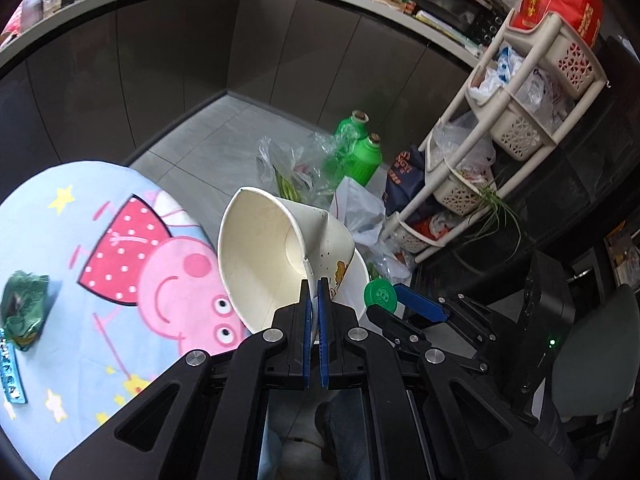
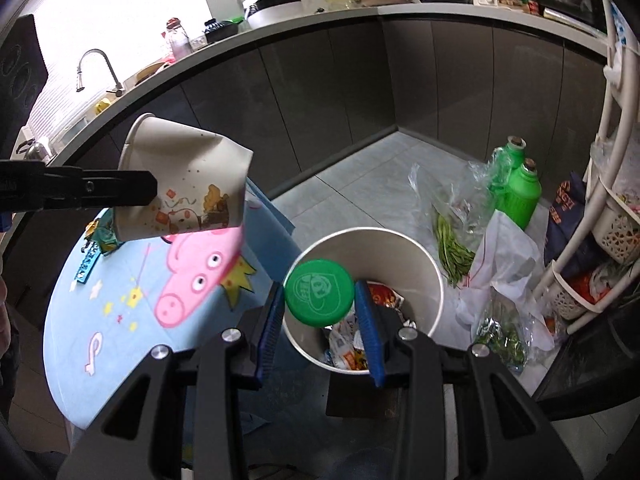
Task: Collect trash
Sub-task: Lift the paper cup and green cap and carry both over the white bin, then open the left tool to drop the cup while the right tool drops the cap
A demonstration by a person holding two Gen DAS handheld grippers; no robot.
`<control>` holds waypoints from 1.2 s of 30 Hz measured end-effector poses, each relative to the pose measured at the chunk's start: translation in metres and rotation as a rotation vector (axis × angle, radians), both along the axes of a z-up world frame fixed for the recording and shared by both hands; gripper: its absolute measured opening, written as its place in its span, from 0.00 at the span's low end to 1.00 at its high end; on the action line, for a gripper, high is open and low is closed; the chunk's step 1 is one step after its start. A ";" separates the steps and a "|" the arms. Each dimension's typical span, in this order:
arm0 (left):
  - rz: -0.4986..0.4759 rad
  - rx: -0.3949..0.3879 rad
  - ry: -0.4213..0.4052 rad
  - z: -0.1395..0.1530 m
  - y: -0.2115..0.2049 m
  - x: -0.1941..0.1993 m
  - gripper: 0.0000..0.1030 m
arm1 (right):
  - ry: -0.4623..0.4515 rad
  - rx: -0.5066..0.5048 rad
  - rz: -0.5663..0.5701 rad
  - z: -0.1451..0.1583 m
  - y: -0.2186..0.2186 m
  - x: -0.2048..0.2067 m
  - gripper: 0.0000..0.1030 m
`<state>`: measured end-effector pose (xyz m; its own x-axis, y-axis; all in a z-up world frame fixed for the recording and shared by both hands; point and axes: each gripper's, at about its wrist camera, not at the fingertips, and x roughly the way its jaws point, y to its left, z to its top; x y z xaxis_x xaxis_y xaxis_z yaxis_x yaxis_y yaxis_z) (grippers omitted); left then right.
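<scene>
My left gripper (image 1: 316, 300) is clamped on the wall of a crumpled paper cup (image 1: 280, 256), jaws nearly together w/ just the thin paper between. Cup hangs in the air, above and beside the bin's rim.

My right gripper (image 2: 320, 300) is clamped on a green lid (image 2: 319, 293), blue pads pressing both edges, right over the mouth of the white round bin (image 2: 434, 280).

Progress: bin already has wrappers in the bottom, so some trash is in. Neither the cup nor the lid is dropped yet; I'd say both are about ready to go in.

Left, as far as I can see: a green wrapper (image 1: 24, 312) and a blue strip (image 1: 10, 372) on the cartoon tablecloth (image 1: 80, 216), well apart from the bin. Bags and green bottles (image 2: 516, 196) sit on the floor just beyond the bin; can't tell if those count as trash.
</scene>
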<state>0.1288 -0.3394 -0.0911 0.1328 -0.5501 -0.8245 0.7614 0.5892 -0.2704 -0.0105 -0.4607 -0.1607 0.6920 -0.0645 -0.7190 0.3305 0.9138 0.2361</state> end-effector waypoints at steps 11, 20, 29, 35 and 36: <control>-0.031 0.105 0.058 -0.057 -0.048 0.008 0.03 | 0.072 0.060 -0.024 -0.044 -0.024 0.007 0.36; -0.008 0.156 0.023 -0.075 -0.063 0.017 0.29 | 0.101 0.094 -0.026 -0.067 -0.031 0.014 0.36; 0.019 0.146 0.005 -0.072 -0.057 0.024 0.44 | 0.135 0.092 -0.024 -0.081 -0.034 0.026 0.36; 0.029 0.138 -0.041 -0.065 -0.050 0.023 0.68 | 0.143 0.085 -0.016 -0.086 -0.030 0.032 0.47; 0.036 0.135 -0.051 -0.064 -0.049 0.023 0.72 | 0.142 0.081 -0.011 -0.086 -0.030 0.032 0.63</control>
